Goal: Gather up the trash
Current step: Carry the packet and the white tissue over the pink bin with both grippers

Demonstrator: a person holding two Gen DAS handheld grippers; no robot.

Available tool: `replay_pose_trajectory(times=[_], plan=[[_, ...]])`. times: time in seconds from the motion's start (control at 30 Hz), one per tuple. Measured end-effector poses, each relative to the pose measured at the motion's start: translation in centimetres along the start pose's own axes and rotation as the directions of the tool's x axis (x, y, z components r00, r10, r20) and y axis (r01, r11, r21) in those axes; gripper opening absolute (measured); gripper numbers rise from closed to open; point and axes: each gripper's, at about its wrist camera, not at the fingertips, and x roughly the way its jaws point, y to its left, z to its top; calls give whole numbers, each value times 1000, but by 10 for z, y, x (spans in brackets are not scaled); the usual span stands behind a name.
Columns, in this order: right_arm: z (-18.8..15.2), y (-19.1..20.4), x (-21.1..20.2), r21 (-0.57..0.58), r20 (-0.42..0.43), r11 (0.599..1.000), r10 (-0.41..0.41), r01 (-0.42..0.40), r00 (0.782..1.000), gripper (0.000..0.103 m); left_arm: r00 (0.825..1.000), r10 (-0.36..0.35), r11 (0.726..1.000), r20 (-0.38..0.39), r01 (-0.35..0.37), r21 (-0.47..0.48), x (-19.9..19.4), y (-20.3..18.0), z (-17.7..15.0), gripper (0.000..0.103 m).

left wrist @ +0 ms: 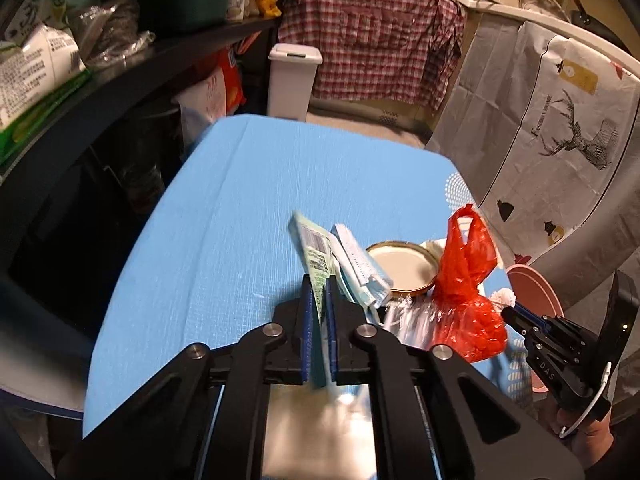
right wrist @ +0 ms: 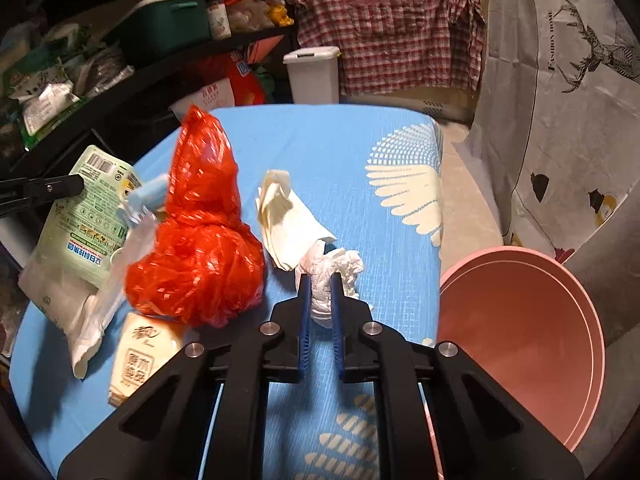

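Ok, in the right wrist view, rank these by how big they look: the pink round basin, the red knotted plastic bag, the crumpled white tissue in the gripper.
1. Pink round basin, though it sits close to the camera and partly out of frame.
2. Red knotted plastic bag.
3. Crumpled white tissue, pinched in the right gripper.

A blue cloth (left wrist: 280, 184) with a white dotted and feather print near its right edge covers the counter. On the left stands dark shelving (left wrist: 120, 72), crowded with packets, clear bags and a green storage box (right wrist: 168, 20); red and orange bags sit on its lower level. At the far end a white bin (left wrist: 294, 80) with a lid stands on the floor, beside a red-and-white checked cloth (left wrist: 372, 28) hung over a ledge. On the right hangs a pale sheet (left wrist: 560, 120) printed with a deer (right wrist: 600, 56) and small lamps. Pale floor (right wrist: 460, 200) shows along the counter's right side. The light is warm and dim.
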Motion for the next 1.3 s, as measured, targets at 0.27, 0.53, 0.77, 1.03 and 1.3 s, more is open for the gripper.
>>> replay_pose_trajectory(times=[0.27, 0.53, 0.77, 1.03, 1.3], plan=[[-2, -1, -32, -5, 60, 1000, 16, -15, 998, 9, 997, -11, 999, 82, 9, 32, -29, -12, 1, 2], [1, -8, -70, 6, 124, 1000, -1, 0, 992, 9, 988, -18, 997, 156, 6, 77, -54, -25, 2, 2], [6, -21, -110, 20, 179, 999, -34, 31, 983, 9, 978, -43, 994, 204, 21, 112, -74, -40, 0, 2], [6, -41, -149, 34, 227, 996, -86, 80, 970, 9, 971, -85, 986, 222, 50, 160, -93, -75, -6, 2], [-4, -83, -176, 108, 262, 984, -167, 143, 950, 9, 965, -155, 971, 212, 109, 214, -100, -128, -14, 2]])
